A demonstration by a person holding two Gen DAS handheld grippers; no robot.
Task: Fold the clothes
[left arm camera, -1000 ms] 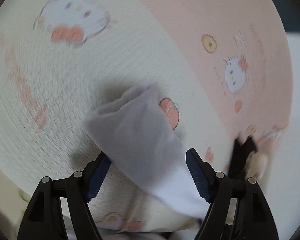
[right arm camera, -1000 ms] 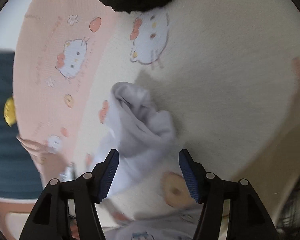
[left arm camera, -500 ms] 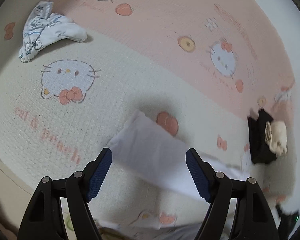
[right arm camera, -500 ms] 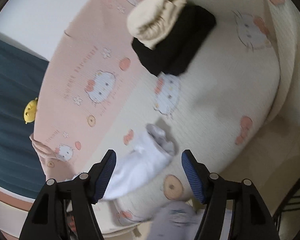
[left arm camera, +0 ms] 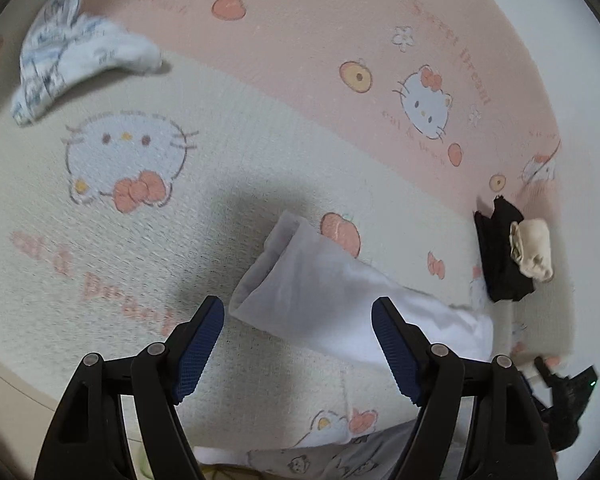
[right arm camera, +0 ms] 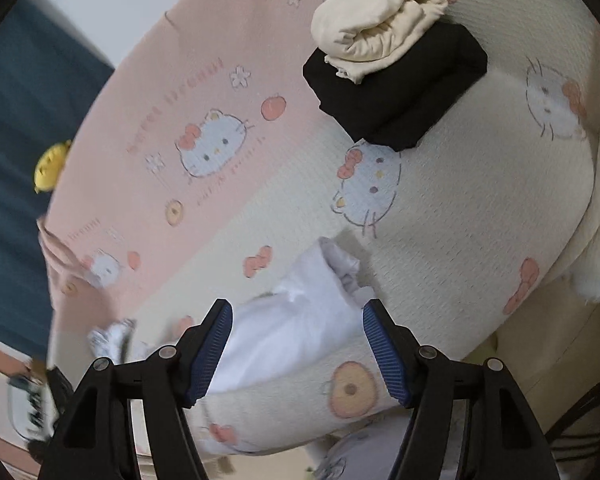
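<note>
White garment point(left arm camera: 340, 292) lies ahead of both spread, empty grippers (left point(left arm camera: 298, 346), right point(right arm camera: 296, 346)), long axis apparently running between them.

The bedspread point(left arm camera: 284, 128) is showing two bands, one pale pink and one cream, both printed with white cat faces wearing coral bows, coral peaches, small white flowers and faded pink lettering. A plain white garment point(left arm camera: 340, 292) is lying on the cream band. A white cloth point(left arm camera: 72, 52) with blue-grey line print is sitting near the pink band. In the right view, a cream garment point(right arm camera: 380, 28) is resting on a black one point(right arm camera: 404, 92). A yellow toy point(right arm camera: 52, 164) is showing against something dark teal point(right arm camera: 16, 128). Both grippers point(left arm camera: 298, 344) point(right arm camera: 296, 344) are wearing blue ribbed pads point(left arm camera: 198, 352) on black fingers point(left arm camera: 464, 412).
</note>
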